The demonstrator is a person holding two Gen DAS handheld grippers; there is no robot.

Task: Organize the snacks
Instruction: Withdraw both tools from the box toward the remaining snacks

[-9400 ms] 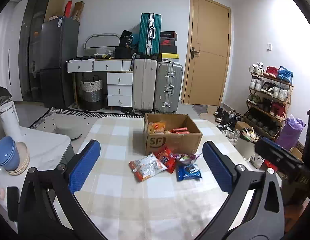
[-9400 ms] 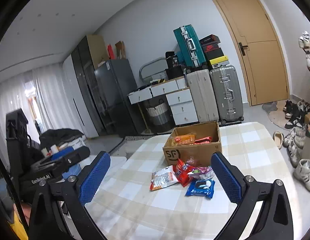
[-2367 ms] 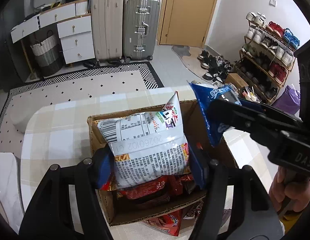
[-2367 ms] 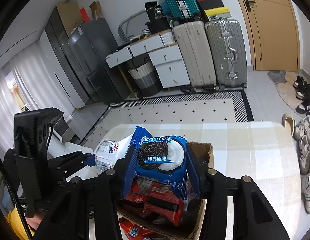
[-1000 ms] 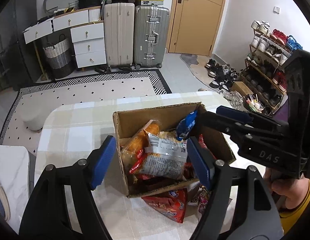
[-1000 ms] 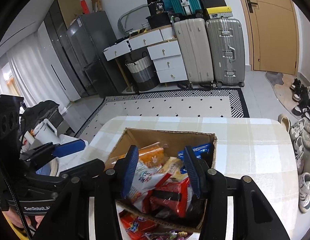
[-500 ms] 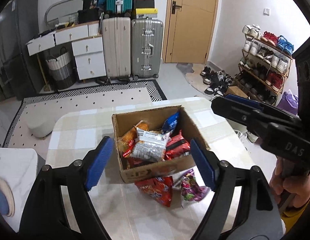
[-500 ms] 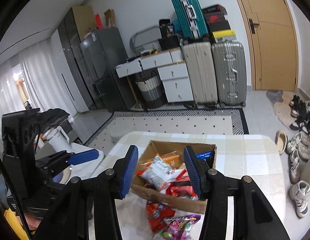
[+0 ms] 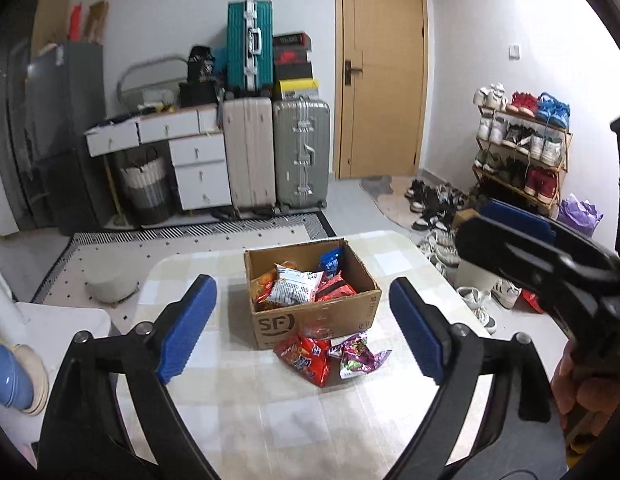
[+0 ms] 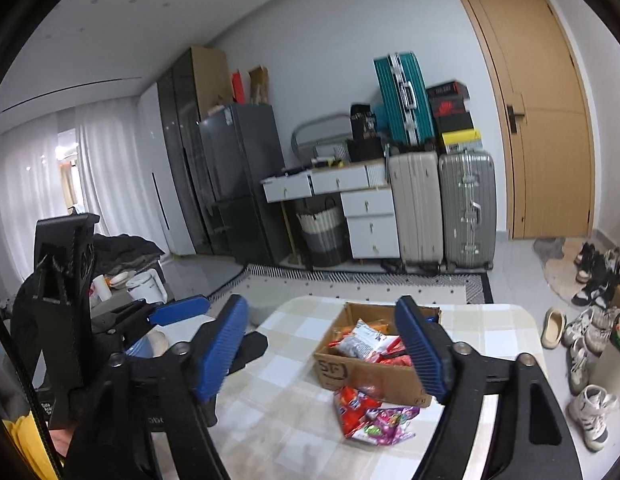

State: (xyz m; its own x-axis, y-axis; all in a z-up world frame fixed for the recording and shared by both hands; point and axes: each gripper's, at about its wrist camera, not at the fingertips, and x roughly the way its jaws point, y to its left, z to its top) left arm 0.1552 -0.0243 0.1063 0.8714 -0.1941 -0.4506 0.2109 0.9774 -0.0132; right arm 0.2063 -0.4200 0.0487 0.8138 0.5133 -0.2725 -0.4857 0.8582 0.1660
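Left wrist view first: my left gripper (image 9: 301, 324) sits nearest the lens, its blue pads (image 9: 187, 322) spread wide and opening further, with nothing between them but bare tabletop. Just past the fingertips the checked table (image 9: 269, 408) carries two loose snack packs — a red packet (image 9: 305, 358) and a purple packet (image 9: 356, 354) — lying side by side and touching the front wall of the cardboard box (image 9: 310, 320). That box is open at the top and holds a heap of snacks, a white bag (image 9: 295, 290) lying over red ones and a blue pack (image 9: 330, 261) standing at the back corner. At the right edge of this view I can see my right gripper (image 9: 510, 224) held in a hand (image 9: 582, 388), well off to the side of the box. From the right wrist view, the right gripper (image 10: 324, 350) is empty too, its jaws opening, and the box (image 10: 366, 372) shows between and beyond the pads with the red packet (image 10: 352, 404) and the purple packet (image 10: 386, 422) in front of it; the left gripper (image 10: 181, 310) hangs at the left of this view. Farther off — a patterned rug (image 9: 189, 240), then white drawers (image 9: 197, 168), two upright suitcases (image 9: 277, 156) with a teal case (image 9: 245, 44) on top, a wooden door (image 9: 382, 72), and a shoe rack (image 9: 522, 148) along the right wall
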